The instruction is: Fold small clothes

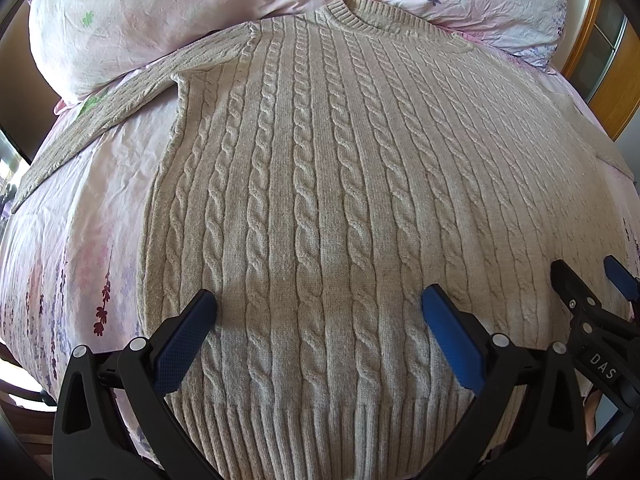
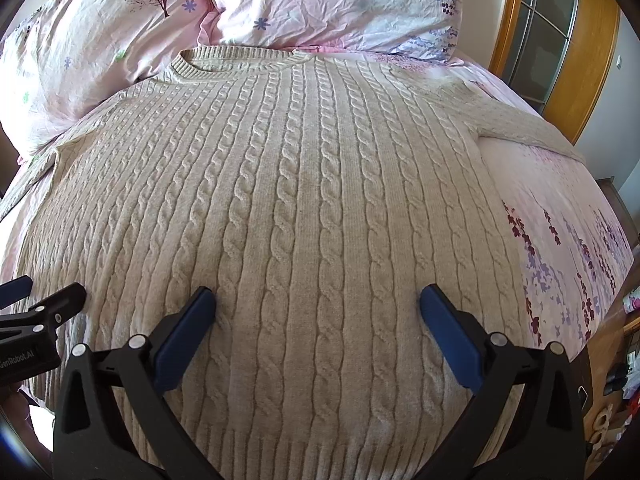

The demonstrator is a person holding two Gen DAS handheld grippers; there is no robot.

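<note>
The sweater (image 1: 320,200) lies flat on the bed (image 1: 92,208), right under both grippers. Its long way runs straight ahead of them, with the neck (image 1: 352,16) far in front and the ribbed hem closest. One sleeve (image 1: 100,116) goes out to the left. The left gripper (image 1: 319,304) is wide open above the hem, holding nothing. The right gripper (image 2: 318,300) is wide open too, just beside it. Two pink pillows (image 2: 320,4) sit past the neck. A wooden door (image 2: 560,40) stands far right.

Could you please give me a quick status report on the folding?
Left gripper open, right gripper open, both above the hem. Sweater flat on the bed, unfolded, sleeves out. Pillows touch the collar.
</note>
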